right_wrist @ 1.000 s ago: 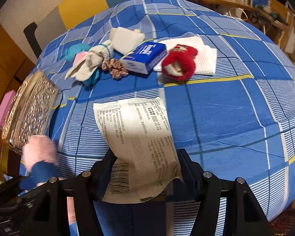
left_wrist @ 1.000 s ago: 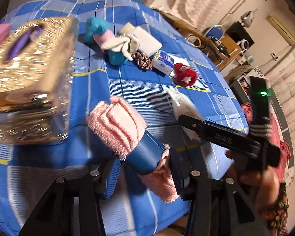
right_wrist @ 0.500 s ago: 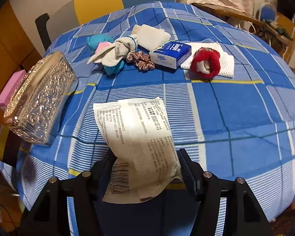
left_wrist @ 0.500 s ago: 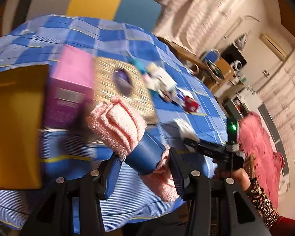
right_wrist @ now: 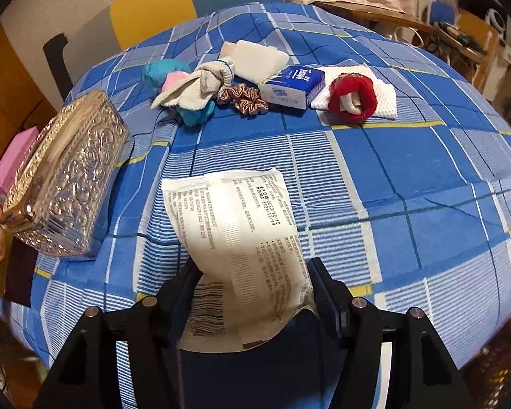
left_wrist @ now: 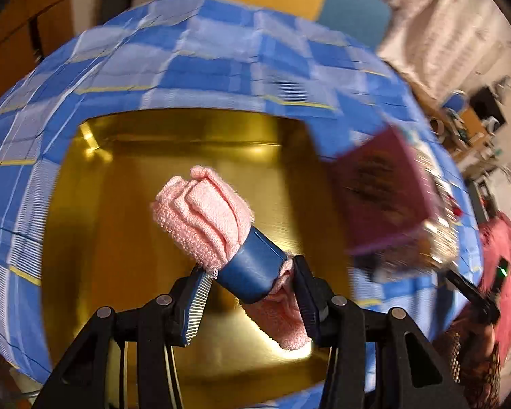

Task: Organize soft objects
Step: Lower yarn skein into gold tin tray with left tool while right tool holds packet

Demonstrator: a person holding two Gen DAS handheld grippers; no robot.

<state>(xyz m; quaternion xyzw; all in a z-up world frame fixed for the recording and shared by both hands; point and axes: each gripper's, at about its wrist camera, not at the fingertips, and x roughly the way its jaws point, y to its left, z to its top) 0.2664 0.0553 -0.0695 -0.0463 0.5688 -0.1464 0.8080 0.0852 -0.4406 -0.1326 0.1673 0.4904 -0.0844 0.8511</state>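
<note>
My left gripper is shut on a rolled pink towel with a blue band around its middle. It holds the roll in the air above a shiny gold tray on the blue checked tablecloth. My right gripper is shut on the near end of a white printed packet, which sticks out over the cloth. Farther back lie a teal sock, a beige knit piece, a satin scrunchie, a blue tissue pack and a red knit cuff.
An ornate gold box stands at the table's left edge with a pink carton behind it; the carton looks blurred in the left wrist view. A folded cream cloth and a white mesh cloth lie at the back. A cluttered desk stands beyond.
My left gripper has swung the pink towel sideways, from over the table past the ornate box and pink carton to above the gold tray. The right gripper and its packet have hardly moved.
</note>
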